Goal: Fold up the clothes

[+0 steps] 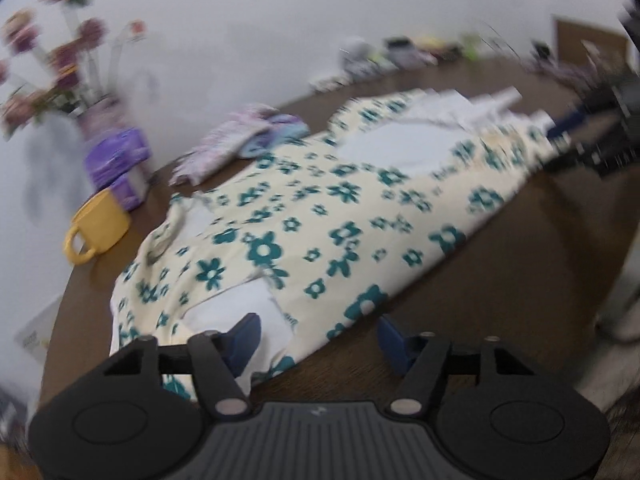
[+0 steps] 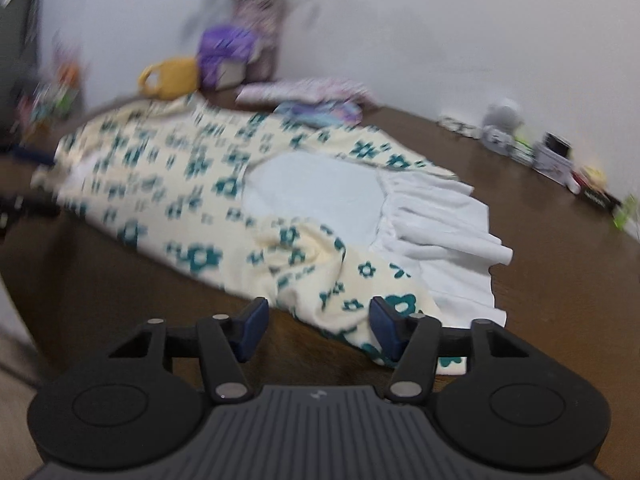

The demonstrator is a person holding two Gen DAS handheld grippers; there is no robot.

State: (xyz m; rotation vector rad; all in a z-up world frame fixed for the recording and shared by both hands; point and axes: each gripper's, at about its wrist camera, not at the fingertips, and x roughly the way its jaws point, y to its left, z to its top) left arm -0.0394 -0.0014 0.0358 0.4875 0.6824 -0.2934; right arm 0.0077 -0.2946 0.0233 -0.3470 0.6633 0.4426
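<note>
A cream garment with teal flowers (image 1: 320,208) lies spread on the brown table (image 1: 520,272), with white lining and a white ruffled hem (image 2: 444,224) showing. My left gripper (image 1: 316,332) is open just above the garment's near end; its left finger (image 1: 244,336) is over the white part, its right finger over bare table. My right gripper (image 2: 316,324) is open at the garment's (image 2: 192,184) near edge, by the hem end, with nothing between its fingers. Both views are blurred by motion.
A yellow mug (image 1: 96,228), a purple box (image 1: 120,164) and a vase of flowers (image 1: 52,68) stand by the wall. Folded pastel clothes (image 1: 244,136) lie behind the garment. Small items (image 2: 548,152) line the table's far edge.
</note>
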